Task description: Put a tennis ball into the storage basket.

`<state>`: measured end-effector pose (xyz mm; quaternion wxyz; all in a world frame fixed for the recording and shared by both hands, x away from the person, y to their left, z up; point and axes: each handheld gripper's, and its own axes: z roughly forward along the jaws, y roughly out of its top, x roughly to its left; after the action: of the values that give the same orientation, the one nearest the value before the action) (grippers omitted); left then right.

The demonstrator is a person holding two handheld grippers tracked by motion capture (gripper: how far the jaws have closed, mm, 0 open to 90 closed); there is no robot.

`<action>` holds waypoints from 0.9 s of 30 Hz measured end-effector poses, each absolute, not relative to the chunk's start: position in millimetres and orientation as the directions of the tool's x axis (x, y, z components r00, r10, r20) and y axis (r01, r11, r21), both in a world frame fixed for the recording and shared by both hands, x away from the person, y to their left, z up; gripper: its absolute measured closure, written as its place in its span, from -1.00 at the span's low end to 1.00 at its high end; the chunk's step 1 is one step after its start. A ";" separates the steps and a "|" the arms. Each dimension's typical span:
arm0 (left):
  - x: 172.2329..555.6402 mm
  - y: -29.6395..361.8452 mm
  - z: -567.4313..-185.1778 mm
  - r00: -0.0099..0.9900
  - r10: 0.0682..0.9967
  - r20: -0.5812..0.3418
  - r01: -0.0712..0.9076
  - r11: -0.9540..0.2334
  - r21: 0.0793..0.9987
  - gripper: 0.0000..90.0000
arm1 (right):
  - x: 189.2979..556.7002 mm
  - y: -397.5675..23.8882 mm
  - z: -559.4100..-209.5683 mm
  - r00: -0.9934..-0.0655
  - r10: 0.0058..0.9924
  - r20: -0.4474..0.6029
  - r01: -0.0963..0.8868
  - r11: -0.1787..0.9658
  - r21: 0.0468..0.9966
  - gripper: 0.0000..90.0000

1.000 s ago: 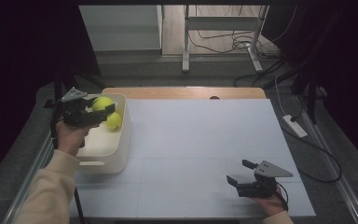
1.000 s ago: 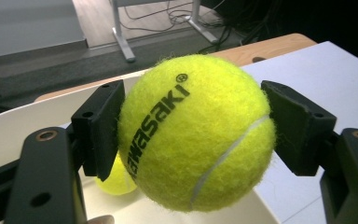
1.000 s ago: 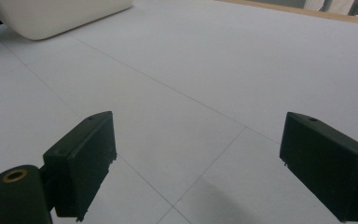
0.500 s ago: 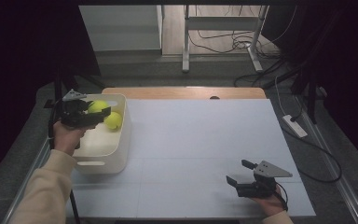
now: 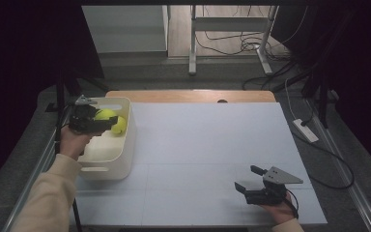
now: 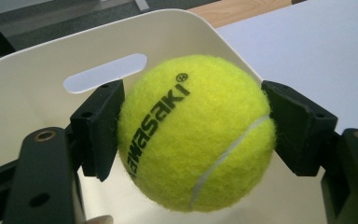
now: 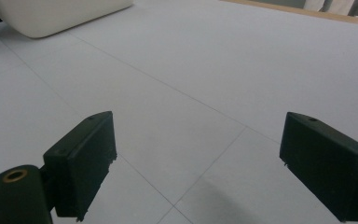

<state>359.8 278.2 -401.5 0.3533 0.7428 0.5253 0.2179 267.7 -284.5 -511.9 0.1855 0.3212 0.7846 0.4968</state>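
My left gripper (image 5: 105, 119) is shut on a yellow-green tennis ball (image 5: 104, 114) and holds it over the white bin (image 5: 127, 154) at the table's left edge. Seen up close in the left gripper view, the ball (image 6: 200, 140) carries dark lettering and both black pads (image 6: 100, 126) press on its sides, with the bin's inner wall (image 6: 42, 60) behind it. A second tennis ball (image 5: 120, 125) lies inside the bin, just right of the held one. At the near right of the table my right gripper (image 5: 246, 178) stands open, with nothing between its jaws (image 7: 198, 158).
A white sheet (image 5: 207, 145) covers the table, with a wooden strip (image 5: 188, 95) along its far edge. A corner of the bin (image 7: 51, 14) appears far off in the right gripper view. Cables and a power strip (image 5: 305, 129) lie on the floor to the right.
My left gripper has shifted a little toward the near side over the bin, still holding the ball. The right gripper has stayed where it was.
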 end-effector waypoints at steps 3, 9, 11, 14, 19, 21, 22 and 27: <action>359.0 279.0 -400.9 0.345 0.938 -0.047 0.627 -0.193 0.755 -0.42 | 267.5 -284.4 -511.8 -0.726 0.687 0.026 0.317 0.300 0.900 -0.76; 355.6 281.8 -398.1 0.315 0.947 -0.067 0.611 -0.149 0.777 -0.63 | 267.4 -284.6 -511.6 -0.727 0.687 0.025 0.315 0.300 0.901 -0.76; 354.5 282.7 -396.5 0.317 0.945 -0.077 0.603 -0.138 0.785 -0.71 | 267.3 -284.3 -511.7 -0.727 0.686 0.025 0.314 0.300 0.901 -0.76; 350.2 285.6 -391.9 0.339 0.931 -0.133 0.579 -0.095 0.810 -0.74 | 267.1 -283.7 -511.6 -0.728 0.685 0.025 0.314 0.301 0.900 -0.76; 341.7 286.4 -386.6 0.381 0.910 -0.161 0.537 -0.076 0.840 -0.75 | 266.7 -283.2 -511.5 -0.729 0.684 0.024 0.313 0.302 0.900 -0.76; 339.4 286.1 -386.4 0.390 0.906 -0.163 0.525 -0.073 0.848 -0.76 | 266.4 -283.3 -511.4 -0.728 0.685 0.024 0.313 0.302 0.901 -0.76; 338.6 285.7 -386.6 0.395 0.904 -0.164 0.521 -0.073 0.850 -0.76 | 266.4 -283.4 -511.4 -0.727 0.686 0.021 0.313 0.304 0.900 -0.76; 335.5 284.8 -386.7 0.410 0.897 -0.164 0.502 -0.072 0.862 -0.76 | 266.5 -283.7 -511.7 -0.726 0.687 0.022 0.316 0.305 0.899 -0.76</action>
<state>335.5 284.8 -386.7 0.4632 0.7002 0.4997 0.2133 266.5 -283.7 -511.7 0.1875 0.3192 0.7856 0.4957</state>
